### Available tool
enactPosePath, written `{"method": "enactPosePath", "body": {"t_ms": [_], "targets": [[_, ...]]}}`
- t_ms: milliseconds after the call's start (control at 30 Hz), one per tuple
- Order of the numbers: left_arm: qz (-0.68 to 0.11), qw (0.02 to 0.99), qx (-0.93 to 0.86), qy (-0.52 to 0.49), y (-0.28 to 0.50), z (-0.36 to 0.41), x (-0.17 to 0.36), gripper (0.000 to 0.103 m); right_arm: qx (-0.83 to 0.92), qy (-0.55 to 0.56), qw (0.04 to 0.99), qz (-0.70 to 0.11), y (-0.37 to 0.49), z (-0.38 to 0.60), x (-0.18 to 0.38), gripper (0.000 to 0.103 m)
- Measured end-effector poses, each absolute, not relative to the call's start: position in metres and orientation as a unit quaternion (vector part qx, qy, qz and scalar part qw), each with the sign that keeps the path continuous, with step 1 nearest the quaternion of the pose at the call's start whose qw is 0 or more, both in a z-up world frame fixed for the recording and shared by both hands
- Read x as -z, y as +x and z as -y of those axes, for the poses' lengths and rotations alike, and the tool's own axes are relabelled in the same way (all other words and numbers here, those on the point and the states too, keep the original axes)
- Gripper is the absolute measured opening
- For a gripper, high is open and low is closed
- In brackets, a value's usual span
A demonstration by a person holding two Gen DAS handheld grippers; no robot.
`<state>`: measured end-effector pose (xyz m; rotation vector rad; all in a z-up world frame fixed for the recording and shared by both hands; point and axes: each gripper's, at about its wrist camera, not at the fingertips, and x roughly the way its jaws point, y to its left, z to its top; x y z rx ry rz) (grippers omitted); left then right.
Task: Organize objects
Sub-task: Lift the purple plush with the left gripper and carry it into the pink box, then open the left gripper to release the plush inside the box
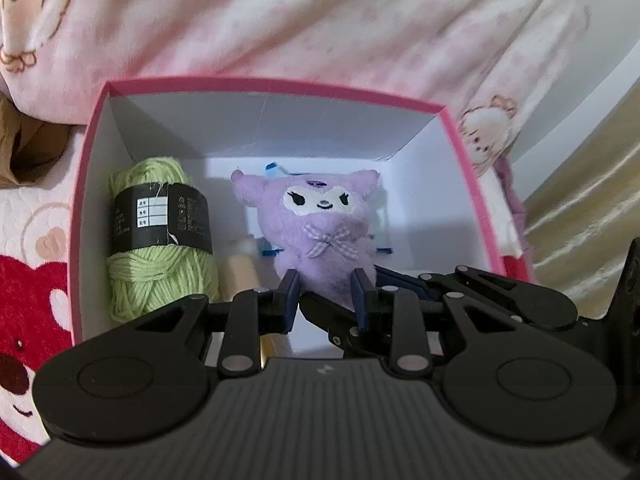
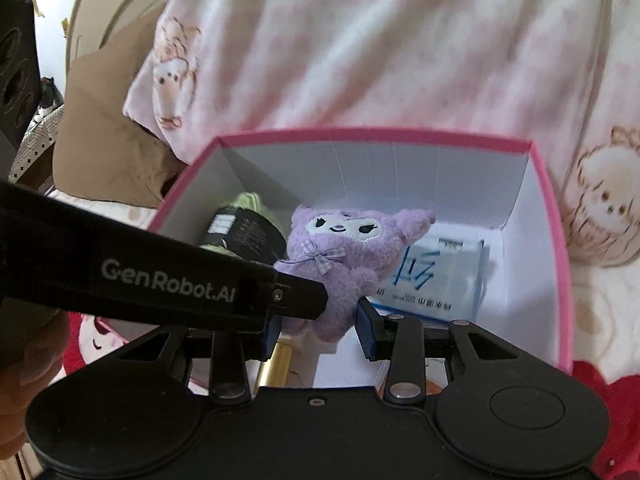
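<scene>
A pink-rimmed white box (image 1: 280, 84) (image 2: 372, 136) sits on the bed. Inside lie a green yarn ball with a black label (image 1: 160, 236) (image 2: 244, 232), a purple plush toy (image 1: 320, 224) (image 2: 344, 256) and a white-and-blue packet (image 2: 436, 276) under the plush. My left gripper (image 1: 326, 292) has its jaws around the plush's lower end, close to its sides. My right gripper (image 2: 318, 328) has its jaws on either side of the plush's bottom, with a small gap. The left gripper's black body (image 2: 160, 276) crosses the right wrist view. A gold tube (image 2: 276, 364) lies at the box's near end.
A pink cartoon-print blanket (image 1: 320, 12) (image 2: 380, 40) is bunched behind the box. A brown paper bag (image 2: 108, 140) lies at the left. The red-and-white bed cover (image 1: 28, 300) surrounds the box. A golden curtain (image 1: 580, 216) hangs at the right.
</scene>
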<state>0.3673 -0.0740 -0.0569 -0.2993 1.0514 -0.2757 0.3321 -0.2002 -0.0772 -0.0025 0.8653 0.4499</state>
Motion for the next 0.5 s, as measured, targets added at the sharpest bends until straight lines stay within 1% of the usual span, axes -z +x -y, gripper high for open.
{"method": "enactPosePath", "body": {"t_ms": [133, 200, 267, 333, 400, 500], "targets": [[-0.509, 0.844, 0.111, -0.126, 0.369, 0.080, 0.070, 0.027, -0.218, 0.007, 0.870, -0.442, 0.339, 0.205, 0.090, 0.044], [-0.511, 0.844, 0.108, -0.122, 0.367, 0.084, 0.074, 0.027, -0.202, -0.007, 0.878, -0.435, 0.335, 0.207, 0.092, 0.049], [-0.510, 0.846, 0.102, -0.121, 0.364, 0.086, 0.076, 0.027, -0.202, -0.013, 0.882, -0.426, 0.329, 0.207, 0.092, 0.049], [-0.506, 0.849, 0.098, -0.119, 0.360, 0.087, 0.075, 0.034, -0.202, -0.015, 0.886, -0.418, 0.322, 0.211, 0.085, 0.050], [-0.505, 0.850, 0.092, -0.116, 0.358, 0.089, 0.071, 0.044, -0.205, -0.016, 0.888, -0.412, 0.314, 0.215, 0.078, 0.058], [-0.501, 0.854, 0.089, -0.107, 0.349, 0.087, 0.060, 0.050, -0.209, -0.019, 0.890, -0.404, 0.302, 0.220, 0.064, 0.059]]}}
